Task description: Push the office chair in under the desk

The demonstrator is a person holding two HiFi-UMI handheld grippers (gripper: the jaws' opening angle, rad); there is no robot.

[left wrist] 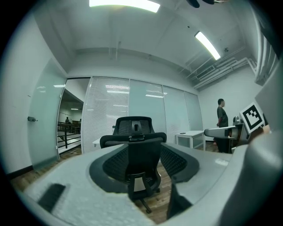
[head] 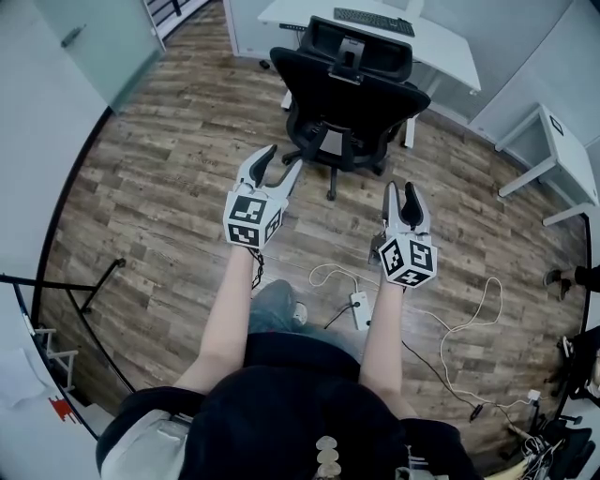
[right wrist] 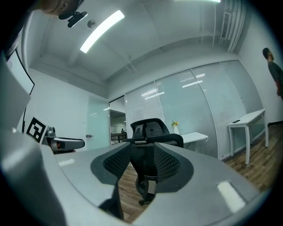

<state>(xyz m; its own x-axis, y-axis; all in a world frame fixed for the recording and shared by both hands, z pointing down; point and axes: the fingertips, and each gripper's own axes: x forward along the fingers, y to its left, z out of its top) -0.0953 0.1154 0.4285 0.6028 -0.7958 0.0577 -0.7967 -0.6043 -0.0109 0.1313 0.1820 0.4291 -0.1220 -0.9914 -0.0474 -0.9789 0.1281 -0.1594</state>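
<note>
A black mesh office chair (head: pixel 347 98) stands on the wood floor with its back toward me, just in front of a white desk (head: pixel 441 52) that carries a keyboard (head: pixel 373 21). My left gripper (head: pixel 283 159) is open and empty, held short of the chair's left side without touching it. My right gripper (head: pixel 401 192) is open too, a little nearer me and to the right. The left gripper view has the chair (left wrist: pixel 137 150) centred between the wide jaws. In the right gripper view the chair (right wrist: pixel 148 154) also stands ahead, apart from the jaws.
A second white table (head: pixel 562 150) stands at the right. A power strip (head: pixel 359 309) and loose cables lie on the floor by my feet. A glass door (head: pixel 103 37) is at the left, black stand legs (head: pixel 84 281) nearer. A person (left wrist: pixel 222 115) stands far right.
</note>
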